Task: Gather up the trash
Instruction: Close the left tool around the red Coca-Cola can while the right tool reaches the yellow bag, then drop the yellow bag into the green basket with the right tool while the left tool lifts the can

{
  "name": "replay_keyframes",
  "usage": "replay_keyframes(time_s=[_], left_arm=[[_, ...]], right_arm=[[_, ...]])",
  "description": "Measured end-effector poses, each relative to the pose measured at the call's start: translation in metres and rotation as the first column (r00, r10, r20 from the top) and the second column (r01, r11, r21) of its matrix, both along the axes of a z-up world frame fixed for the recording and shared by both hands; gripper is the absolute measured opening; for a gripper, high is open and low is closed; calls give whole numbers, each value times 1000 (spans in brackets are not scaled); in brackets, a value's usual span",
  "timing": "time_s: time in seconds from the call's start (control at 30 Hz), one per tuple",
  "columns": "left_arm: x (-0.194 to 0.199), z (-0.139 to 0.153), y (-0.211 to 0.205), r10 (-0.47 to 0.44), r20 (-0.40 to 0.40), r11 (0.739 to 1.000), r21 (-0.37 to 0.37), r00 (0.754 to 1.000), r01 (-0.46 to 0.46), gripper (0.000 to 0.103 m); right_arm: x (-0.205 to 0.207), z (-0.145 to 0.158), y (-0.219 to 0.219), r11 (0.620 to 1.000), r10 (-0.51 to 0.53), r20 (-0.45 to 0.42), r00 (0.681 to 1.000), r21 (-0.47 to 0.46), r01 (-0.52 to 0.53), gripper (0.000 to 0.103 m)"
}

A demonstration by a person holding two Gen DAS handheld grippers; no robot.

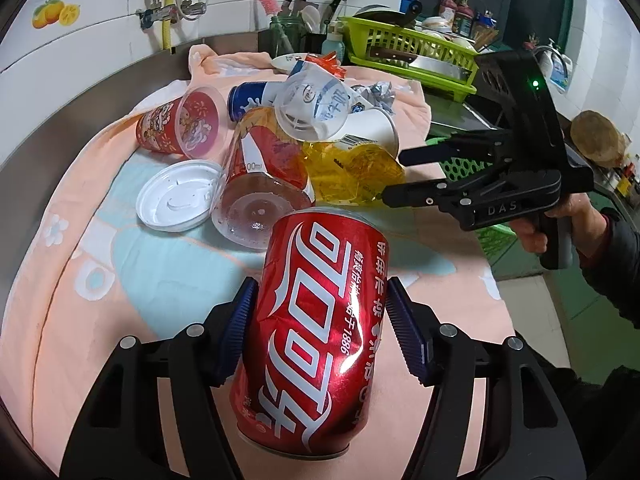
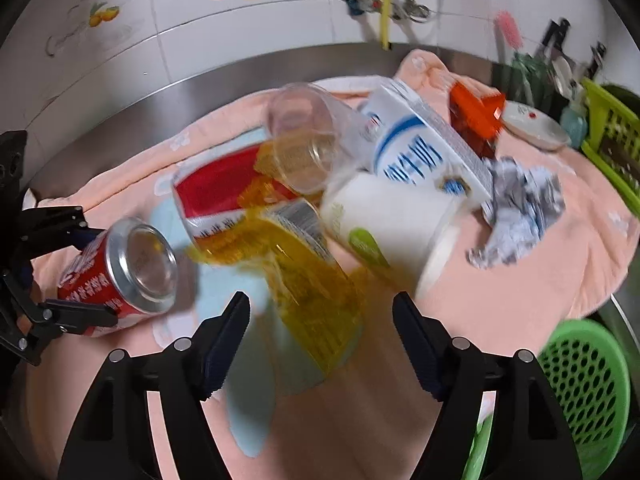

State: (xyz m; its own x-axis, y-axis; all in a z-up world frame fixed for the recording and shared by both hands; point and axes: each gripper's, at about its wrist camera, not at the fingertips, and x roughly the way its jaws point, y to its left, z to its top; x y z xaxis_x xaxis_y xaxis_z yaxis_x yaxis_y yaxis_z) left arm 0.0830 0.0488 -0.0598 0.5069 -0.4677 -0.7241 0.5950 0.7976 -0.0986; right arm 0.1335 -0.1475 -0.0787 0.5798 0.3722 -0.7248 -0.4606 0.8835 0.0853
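The left tongs (image 1: pixel 320 332) clench a red can (image 1: pixel 316 332) at mid-body, near the surface's front edge; thin, light, easily dented. The right tongs (image 2: pixel 322 340) stand released around a soft, crinkly yellow wrapper (image 2: pixel 316 280).

— Where do our claws stand?
— Our left claw (image 1: pixel 320 332) tilts downward, blue pads (image 1: pixel 404 332) clamped on both sides of a dented red can (image 1: pixel 316 320). Our right claw (image 2: pixel 320 336), hand-held (image 1: pixel 560 220), angles down, jaws parted, gripping nothing.
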Motion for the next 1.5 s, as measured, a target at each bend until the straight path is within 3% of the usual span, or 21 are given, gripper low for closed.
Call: replay_keyframes(time_s=[0.23, 0.37, 0.6, 0.77, 1.03, 1.23, 1.4, 1.5], left_arm=[[0, 1, 4, 13, -5, 1000, -18, 1000, -13, 64], [0, 2, 6, 20, -6, 999, -25, 1000, -20, 63], [-2, 6, 2, 22, 0, 999, -39, 1000, -22, 63], [-7, 12, -7, 13, 9, 999, -46, 1000, -13, 63], [-10, 23, -43, -39, 8, 998, -49, 999, 40, 63], [-11, 28, -97, -122, 6, 991, -50, 993, 122, 63], [-5, 29, -152, -189, -8, 981, -39, 982, 189, 63], [3, 28, -188, -227, -30, 973, -41, 973, 226, 63]], right_arm=[[16, -1, 26, 990, 95, 32, 995, -107, -91, 69], [22, -12, 33, 983, 94, 10, 996, -157, -91, 53], [5, 0, 17, 997, 59, 8, 998, -58, -59, 42], [-16, 14, 1, 999, 35, 25, 999, -11, -35, 42], [-50, 21, -68, 991, -131, 50, 990, -14, 132, 42], [-67, -9, -158, 935, -353, -40, 935, -55, 351, 42], [-72, -42, -208, 886, -463, -110, 879, -75, 457, 42], [-73, -56, -234, 861, -506, -159, 848, -34, 507, 43]])
